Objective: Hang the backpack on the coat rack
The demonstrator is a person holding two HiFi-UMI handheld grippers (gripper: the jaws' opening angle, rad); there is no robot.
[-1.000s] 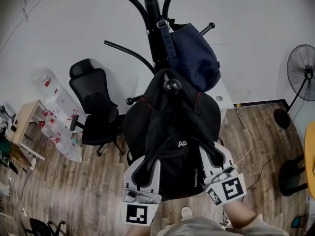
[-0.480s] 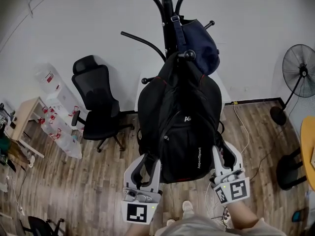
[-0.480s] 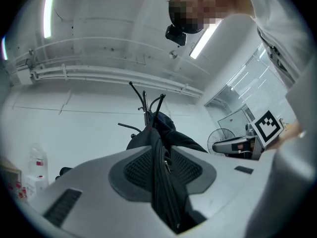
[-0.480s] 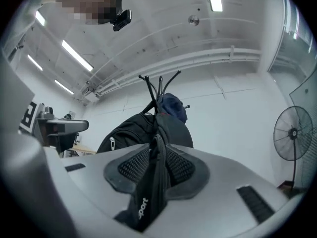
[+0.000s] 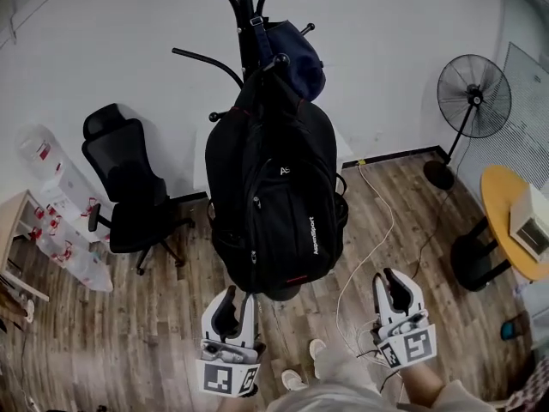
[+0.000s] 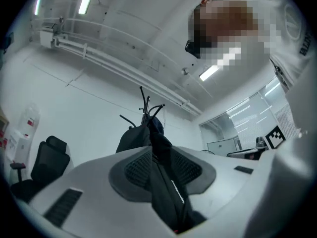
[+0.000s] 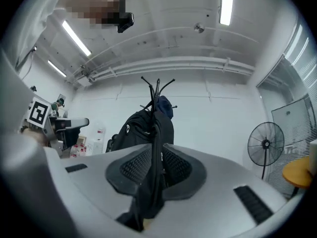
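backpack (image 5: 274, 204) hangs from a coat rack (image 5: 243, 7) hook, ahead of and above both jaw pairs. left gripper (image 5: 238, 299) and right gripper (image 5: 391, 281) jaws spread, nothing between; judged free because the hook bears the load.

**Open floor in front, clutter both sides**

Backpack (image 5: 274, 204) hangs on rack (image 5: 244, 7) dead ahead, with blue bag (image 5: 298, 58) just behind it. One bare hook (image 5: 202, 58) sticks out left. Floor (image 5: 171, 316) under the backpack is passable. Chair (image 5: 129, 196) blocks the left, near the backpack. Cable (image 5: 377, 230) trails across the right. Fan (image 5: 473, 97) and yellow table (image 5: 506, 221) stand well right.
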